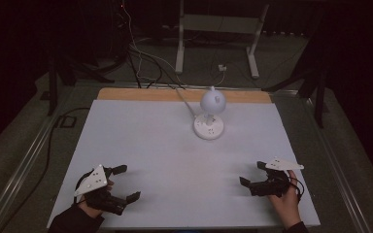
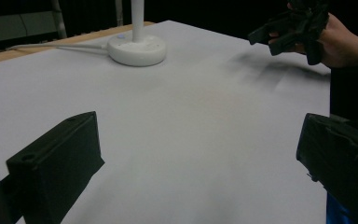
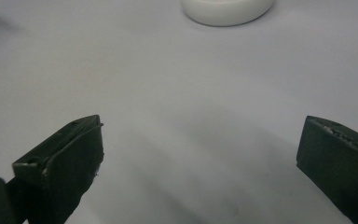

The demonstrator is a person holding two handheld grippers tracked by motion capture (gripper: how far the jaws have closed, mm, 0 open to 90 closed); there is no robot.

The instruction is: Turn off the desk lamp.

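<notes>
A small white desk lamp (image 1: 211,112) with a round base and a globe head stands at the back middle of the white table (image 1: 165,155); its base (image 2: 136,48) and stem show ahead in the left gripper view, and the base edge (image 3: 227,9) at the top of the right gripper view. My left gripper (image 1: 126,183) rests near the front left corner, open and empty, its jaws wide apart over bare table (image 2: 200,154). My right gripper (image 1: 252,174) sits near the front right, also open with nothing between its jaws (image 3: 200,158). The right hand and gripper (image 2: 298,28) appear far off in the left gripper view.
A white cord (image 1: 184,99) runs from the lamp over the wooden back edge (image 1: 141,94). Behind the table stand a white metal frame (image 1: 218,29), dark stands and loose cables on the floor. Metal rails (image 1: 24,165) border the table sides.
</notes>
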